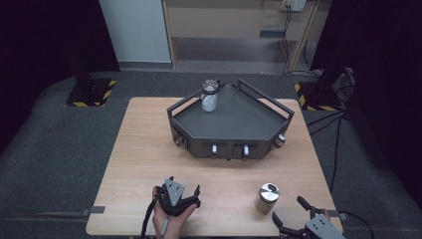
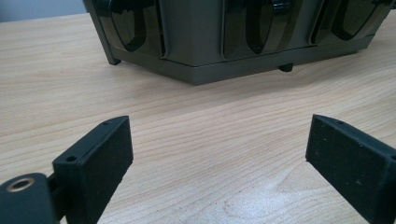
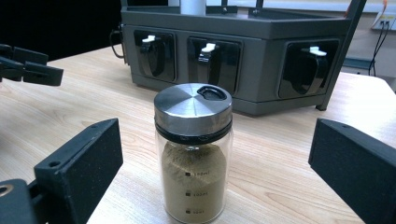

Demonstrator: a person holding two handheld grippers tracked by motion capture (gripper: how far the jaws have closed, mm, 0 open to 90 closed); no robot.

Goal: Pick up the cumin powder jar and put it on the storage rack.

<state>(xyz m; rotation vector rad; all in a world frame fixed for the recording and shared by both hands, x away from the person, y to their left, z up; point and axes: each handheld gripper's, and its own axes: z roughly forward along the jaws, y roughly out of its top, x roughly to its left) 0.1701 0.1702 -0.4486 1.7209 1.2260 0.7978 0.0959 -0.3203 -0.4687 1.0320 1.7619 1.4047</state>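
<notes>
Your left gripper sits at about seven o'clock on the wooden table, jaws spread wide with nothing but bare, matte wood grain between them; it faces the dark grey rack.

That rack, an angular metal tray with rails, stands at the table's twelve o'clock side and carries a jar of white powder at its back left corner.

The jar you are lining up on stands upright at about five o'clock on the table, just ahead of your right gripper, whose jaws stand wide on either side of it without touching. It is a clear glass cylinder, roughly half full of tan powder, under a brushed-steel cap with a black pour flap. Expect it to be rigid, moderately heavy, smooth and slippery, and breakable if dropped. Take it on the straight glass wall below the cap, squarely, since the rounded cap would likely slide.
</notes>
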